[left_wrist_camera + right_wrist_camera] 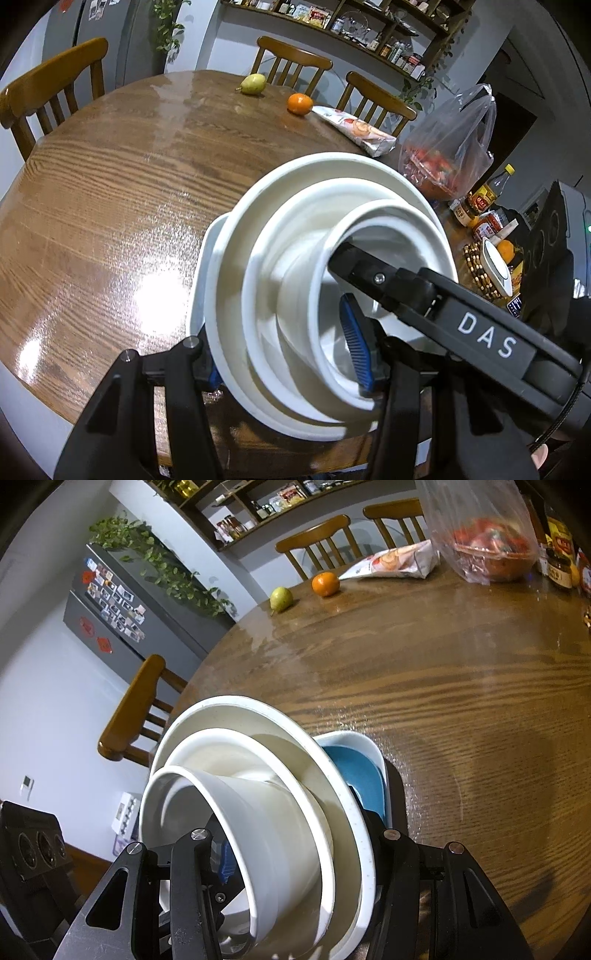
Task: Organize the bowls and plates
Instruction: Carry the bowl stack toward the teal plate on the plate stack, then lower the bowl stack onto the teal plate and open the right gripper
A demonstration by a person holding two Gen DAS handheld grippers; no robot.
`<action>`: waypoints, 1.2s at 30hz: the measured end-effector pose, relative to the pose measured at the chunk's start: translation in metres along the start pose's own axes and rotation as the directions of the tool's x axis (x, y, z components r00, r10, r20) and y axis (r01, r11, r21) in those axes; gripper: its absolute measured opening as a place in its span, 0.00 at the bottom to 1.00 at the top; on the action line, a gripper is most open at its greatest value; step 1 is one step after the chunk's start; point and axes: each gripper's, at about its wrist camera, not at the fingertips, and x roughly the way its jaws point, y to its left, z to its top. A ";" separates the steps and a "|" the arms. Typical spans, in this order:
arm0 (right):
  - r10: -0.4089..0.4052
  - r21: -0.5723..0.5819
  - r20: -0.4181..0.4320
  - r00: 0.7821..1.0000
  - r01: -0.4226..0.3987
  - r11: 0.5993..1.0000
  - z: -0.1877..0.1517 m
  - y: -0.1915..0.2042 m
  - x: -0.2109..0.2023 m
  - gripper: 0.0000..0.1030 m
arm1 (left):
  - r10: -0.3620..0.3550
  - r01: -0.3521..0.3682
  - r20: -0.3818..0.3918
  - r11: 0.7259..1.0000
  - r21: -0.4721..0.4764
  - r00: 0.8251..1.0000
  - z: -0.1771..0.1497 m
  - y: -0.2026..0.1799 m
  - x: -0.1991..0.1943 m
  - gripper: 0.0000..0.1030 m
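Note:
A nested stack of dishes hangs low over the wooden table (110, 206) near its front edge. It has a small white bowl (388, 221) (258, 812) inside a medium bowl (295, 229) (236, 746). Those sit on a wide white plate (332, 166) (229, 709), above a square dish with a blue inside (354, 768). My left gripper (284, 354) is shut on the stack's near rim, its blue pad inside the small bowl. My right gripper (299, 849) is shut on the opposite side, and its black finger (354, 266) reaches into the small bowl. I cannot tell whether the stack touches the table.
A pear (253, 84), an orange (300, 103) and a snack packet (354, 129) lie at the far edge. A plastic bag of red fruit (450, 155) and bottles and jars (484, 210) crowd the right side. Wooden chairs (51, 85) ring the table.

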 end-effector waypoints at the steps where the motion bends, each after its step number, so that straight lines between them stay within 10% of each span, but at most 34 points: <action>1: -0.001 0.002 -0.003 1.000 0.001 1.000 -0.001 -0.001 0.001 0.51 | 0.001 -0.001 -0.002 1.000 -0.001 1.000 -0.001 0.000 0.001 0.49; 36: -0.079 0.036 -0.094 0.992 0.082 0.996 0.000 -0.013 0.021 0.55 | -0.008 0.006 -0.113 1.000 -0.019 0.994 0.007 0.005 0.029 0.55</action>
